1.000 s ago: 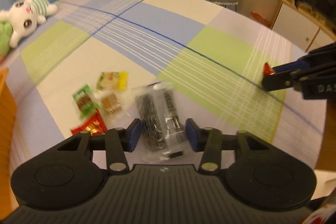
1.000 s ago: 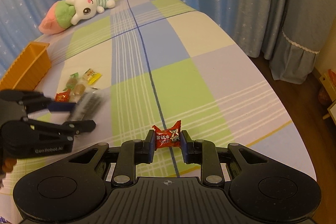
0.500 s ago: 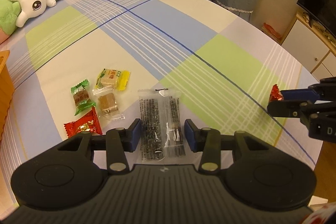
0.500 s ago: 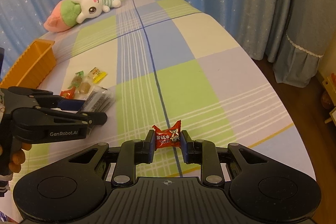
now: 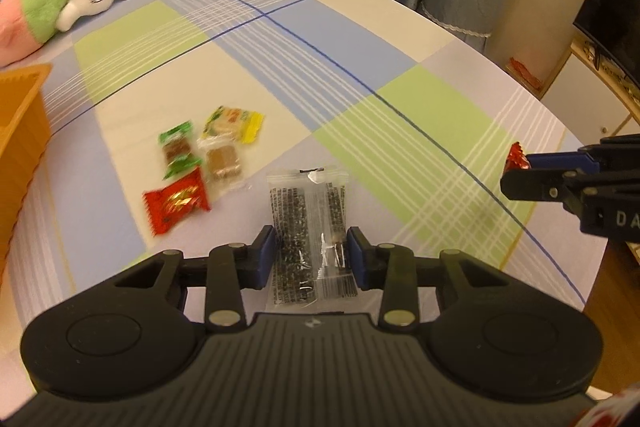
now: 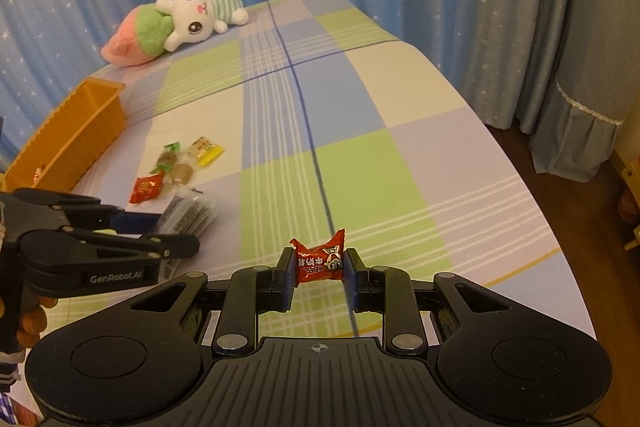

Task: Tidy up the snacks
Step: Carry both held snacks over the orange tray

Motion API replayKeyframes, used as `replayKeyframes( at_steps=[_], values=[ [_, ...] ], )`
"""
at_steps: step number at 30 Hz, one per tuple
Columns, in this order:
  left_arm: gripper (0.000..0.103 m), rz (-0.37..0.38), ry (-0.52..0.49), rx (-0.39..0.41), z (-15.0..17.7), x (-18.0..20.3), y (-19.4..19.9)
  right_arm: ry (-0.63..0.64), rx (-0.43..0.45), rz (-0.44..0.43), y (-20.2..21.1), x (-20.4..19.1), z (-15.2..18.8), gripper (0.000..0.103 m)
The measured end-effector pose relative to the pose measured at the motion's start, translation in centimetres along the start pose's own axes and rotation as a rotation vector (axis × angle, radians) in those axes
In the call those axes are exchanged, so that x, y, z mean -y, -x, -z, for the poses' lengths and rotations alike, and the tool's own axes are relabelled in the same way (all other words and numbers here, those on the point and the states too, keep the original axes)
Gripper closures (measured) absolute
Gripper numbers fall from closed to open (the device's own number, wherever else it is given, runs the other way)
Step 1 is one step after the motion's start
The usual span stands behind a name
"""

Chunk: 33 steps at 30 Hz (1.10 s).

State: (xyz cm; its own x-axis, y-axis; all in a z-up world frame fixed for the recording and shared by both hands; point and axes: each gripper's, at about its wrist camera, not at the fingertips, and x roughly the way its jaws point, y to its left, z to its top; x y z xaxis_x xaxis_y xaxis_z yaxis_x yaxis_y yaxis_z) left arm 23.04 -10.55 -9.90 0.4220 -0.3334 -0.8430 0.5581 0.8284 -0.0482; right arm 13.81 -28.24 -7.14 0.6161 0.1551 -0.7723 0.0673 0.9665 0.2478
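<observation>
Snacks lay in two places: four loose ones clustered on the bedspread (image 5: 400, 27) near the orange bin (image 6: 72, 131), and one in each gripper. The left gripper (image 5: 311, 255) had its jaws part closed on a clear packet (image 5: 308, 227) of dark seeds, the blue pads pressing its long edges so that the flat wrapper stuck out forward, apparently off the cloth. That edge grip probably suited a thin, limp packet, which would be hard to pinch from above. The right gripper (image 6: 318, 265) had its jaws drawn in narrow on a red candy (image 6: 319, 263), clamped across its body with the twisted ends free.

Loose on the cloth lay a red sweet (image 5: 176, 201), a green one (image 5: 178, 151), a clear-wrapped brown one (image 5: 222, 159) and a yellow-green one (image 5: 232, 121), close together, some touching. They sat just beside the bin, likely gathered there for a short carry. A wrapper seemed to show inside the bin, though too small to be sure. A plush rabbit (image 6: 200, 15) lay far off by the curtain, apart from the work.

Both held snacks probably belonged in the bin, which stood to the left.
</observation>
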Motion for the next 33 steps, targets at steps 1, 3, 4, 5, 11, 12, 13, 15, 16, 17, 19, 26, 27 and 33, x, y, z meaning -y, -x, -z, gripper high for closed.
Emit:
replayKeyframes(
  at_steps=[1,3,4,5,11,12,13,15,16,17,19,26,27,33],
  values=[
    [0.068,-0.004,0.009,0.004,0.3,-0.2,0.4,0.006,0.000,-0.006,0.0,-0.2,0.0,0.077],
    [0.068,-0.010,0.029,0.015,1.0,-0.7,1.5,0.020,0.002,-0.018,0.0,-0.7,-0.1,0.077],
    [0.068,-0.015,0.041,0.021,1.4,-1.0,2.1,0.028,0.003,-0.026,0.0,-1.0,-0.2,0.077],
    [0.068,-0.021,0.054,0.027,1.7,-1.3,2.7,0.036,0.004,-0.034,-0.1,-1.4,-0.3,0.077],
    [0.068,-0.069,0.153,0.062,4.2,-3.8,6.8,0.104,0.004,-0.095,-0.8,-4.3,-1.0,0.077],
    [0.068,-0.079,0.170,0.069,4.6,-4.2,7.5,0.117,0.004,-0.108,-1.0,-4.9,-1.1,0.077],
    [0.068,-0.090,0.188,0.077,5.0,-4.8,8.2,0.131,0.003,-0.121,-1.2,-5.5,-1.3,0.077],
    [0.068,-0.113,0.221,0.091,5.8,-5.8,9.6,0.160,0.000,-0.148,-1.5,-6.9,-1.5,0.077],
    [0.068,-0.125,0.237,0.098,6.2,-6.3,10.3,0.174,-0.002,-0.162,-1.7,-7.7,-1.5,0.077],
    [0.068,-0.137,0.253,0.105,6.6,-6.8,11.0,0.188,-0.004,-0.175,-1.9,-8.4,-1.6,0.077],
    [0.068,-0.162,0.283,0.121,7.4,-7.8,12.3,0.216,-0.008,-0.202,-2.3,-9.9,-1.7,0.077],
    [0.068,-0.245,0.367,0.173,9.5,-11.5,16.6,0.291,-0.032,-0.302,-3.9,-15.4,-2.2,0.077],
    [0.068,-0.257,0.375,0.179,9.7,-12.1,17.1,0.299,-0.033,-0.314,-4.1,-16.2,-2.3,0.077],
    [0.068,-0.324,0.405,0.214,10.2,-15.8,19.6,0.342,-0.034,-0.379,-5.1,-20.6,-3.3,0.077]
  ],
)
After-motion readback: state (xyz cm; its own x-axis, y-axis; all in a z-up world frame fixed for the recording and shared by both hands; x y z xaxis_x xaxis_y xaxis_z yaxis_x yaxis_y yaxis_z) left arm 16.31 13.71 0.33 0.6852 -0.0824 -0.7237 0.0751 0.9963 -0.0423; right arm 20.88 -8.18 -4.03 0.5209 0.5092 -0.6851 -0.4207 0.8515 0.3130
